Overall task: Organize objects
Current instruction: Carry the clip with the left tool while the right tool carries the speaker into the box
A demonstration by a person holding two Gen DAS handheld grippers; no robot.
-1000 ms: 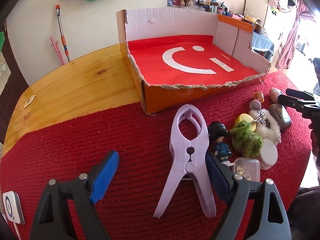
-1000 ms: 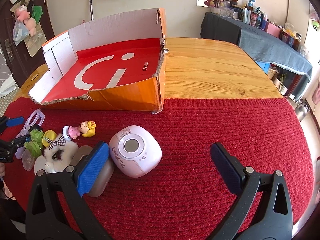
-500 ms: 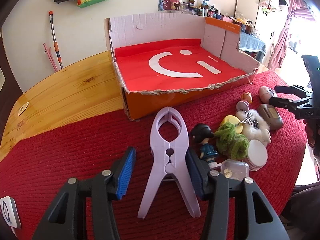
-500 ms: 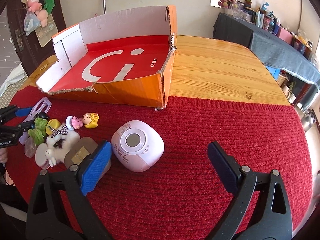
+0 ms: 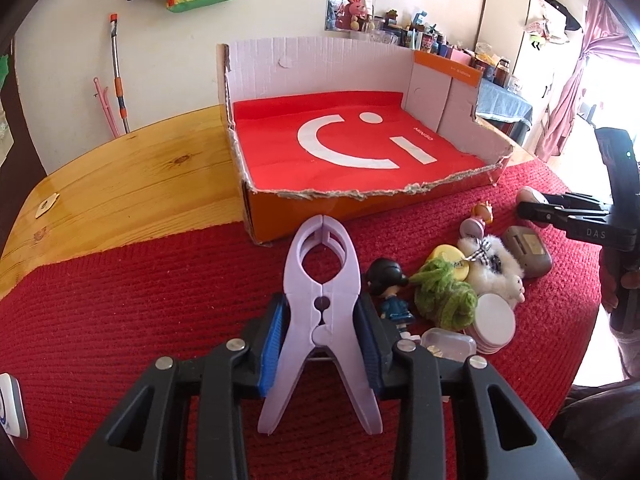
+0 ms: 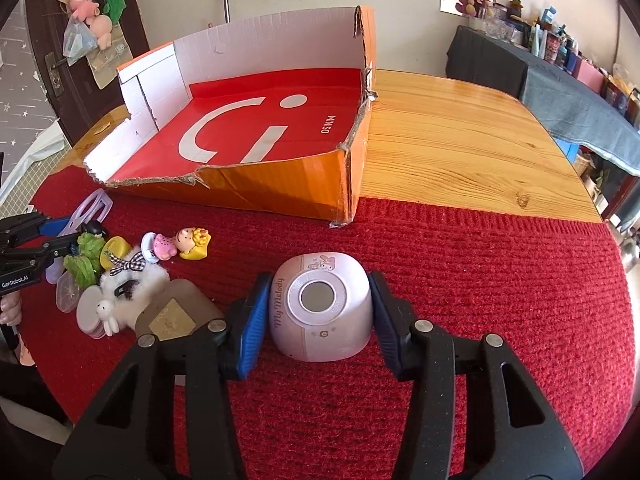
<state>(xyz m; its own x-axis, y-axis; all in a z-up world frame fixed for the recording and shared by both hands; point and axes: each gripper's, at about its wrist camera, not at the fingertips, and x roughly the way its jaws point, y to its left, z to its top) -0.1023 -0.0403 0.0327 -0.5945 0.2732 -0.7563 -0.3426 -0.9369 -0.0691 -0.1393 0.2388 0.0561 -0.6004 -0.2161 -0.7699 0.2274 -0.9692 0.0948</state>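
Left wrist: left tongs [image 5: 322, 334] angled down, closing on lilac clamp [image 5: 320, 304]

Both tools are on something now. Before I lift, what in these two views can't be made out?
- Clear case contents: left wrist view, too small.
- White card: left wrist view, cut by frame edge.
- Brown case near end: right wrist view, behind right tool.
- Purple clip: right wrist view, mostly behind left tool.

The clamp [image 5: 322, 308] lies before the box [image 5: 360, 204], left of the toys [image 5: 460, 280].
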